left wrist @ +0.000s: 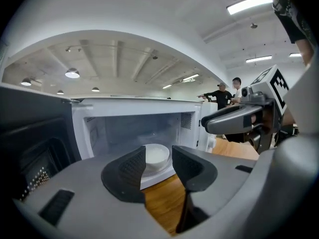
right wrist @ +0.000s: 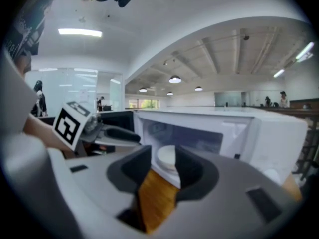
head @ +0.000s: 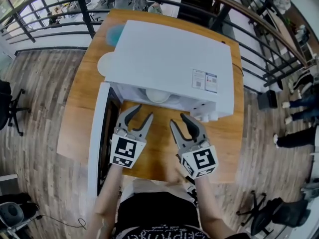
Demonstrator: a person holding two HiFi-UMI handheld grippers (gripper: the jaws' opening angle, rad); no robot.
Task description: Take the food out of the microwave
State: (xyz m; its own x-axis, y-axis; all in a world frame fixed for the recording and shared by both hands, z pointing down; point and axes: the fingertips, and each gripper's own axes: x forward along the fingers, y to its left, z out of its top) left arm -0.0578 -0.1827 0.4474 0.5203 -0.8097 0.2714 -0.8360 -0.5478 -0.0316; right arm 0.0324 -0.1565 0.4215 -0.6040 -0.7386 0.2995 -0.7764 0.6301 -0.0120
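Note:
A white microwave (head: 169, 63) stands on the wooden table (head: 159, 148) with its door (head: 99, 143) swung open to the left. Inside the cavity sits a white bowl (head: 158, 94) (left wrist: 156, 155) (right wrist: 167, 158) on the turntable. My left gripper (head: 141, 114) (left wrist: 158, 166) is open over the table in front of the cavity, with nothing between its jaws. Beside it my right gripper (head: 180, 120) (right wrist: 163, 169) is also open and empty, short of the microwave's front. Both point toward the bowl.
A round white plate (head: 106, 63) and a teal object (head: 115, 34) lie on the table left of the microwave. A black railing (head: 65, 26) runs behind the table. Office chairs (head: 10, 108) stand on the wooden floor. People (left wrist: 219, 92) stand in the background.

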